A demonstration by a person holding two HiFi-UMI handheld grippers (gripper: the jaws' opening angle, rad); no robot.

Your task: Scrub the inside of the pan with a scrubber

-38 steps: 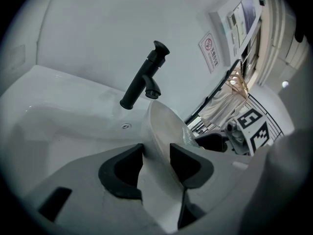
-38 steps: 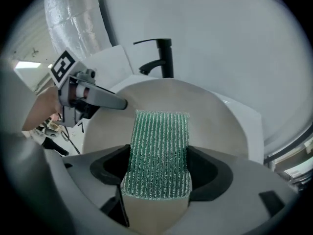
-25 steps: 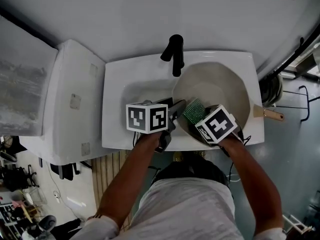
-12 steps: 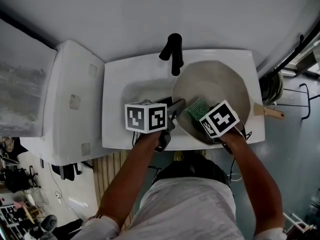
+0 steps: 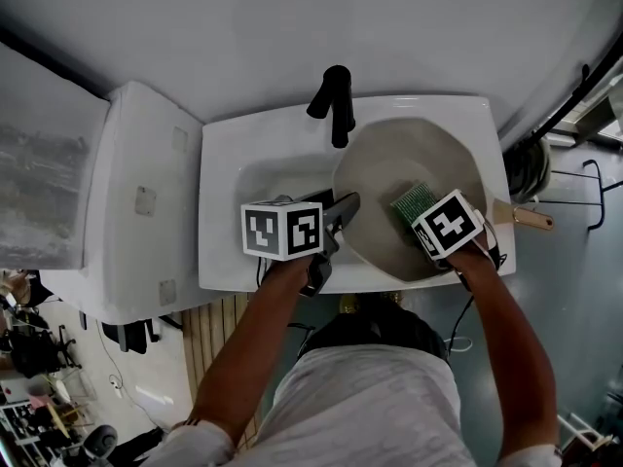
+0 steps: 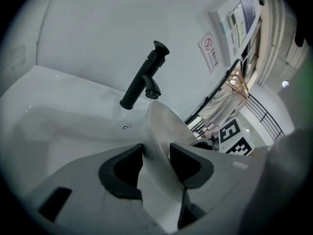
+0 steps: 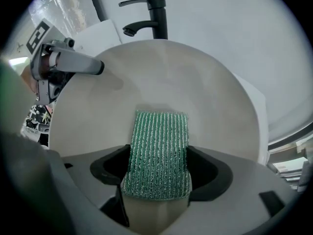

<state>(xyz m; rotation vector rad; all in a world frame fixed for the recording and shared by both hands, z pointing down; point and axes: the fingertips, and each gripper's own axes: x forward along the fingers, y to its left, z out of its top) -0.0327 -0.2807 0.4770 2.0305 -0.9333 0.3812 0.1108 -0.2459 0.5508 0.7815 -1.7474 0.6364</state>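
A beige-lined pan (image 5: 409, 163) lies tilted in the right half of the white sink (image 5: 253, 154), its wooden handle (image 5: 531, 223) sticking out to the right. My left gripper (image 5: 343, 207) is shut on the pan's left rim (image 6: 157, 129), which stands between its two dark pads. My right gripper (image 5: 417, 210) points steeply down into the pan, shut on a green ribbed scrubber (image 7: 157, 151). The scrubber (image 5: 413, 200) lies against the pan's inner wall (image 7: 161, 82), right of centre. In the right gripper view, the left gripper (image 7: 68, 62) shows at the pan's far left rim.
A black faucet (image 5: 337, 100) stands at the back of the sink, its spout just over the pan's rim. A white toilet cistern (image 5: 141, 193) adjoins the sink on the left. Black pipes and a railing (image 5: 584, 178) run along the right.
My right gripper has slid the scrubber rightward across the pan's inside, from near the left rim toward the handle side. The left gripper and the pan have stayed put.
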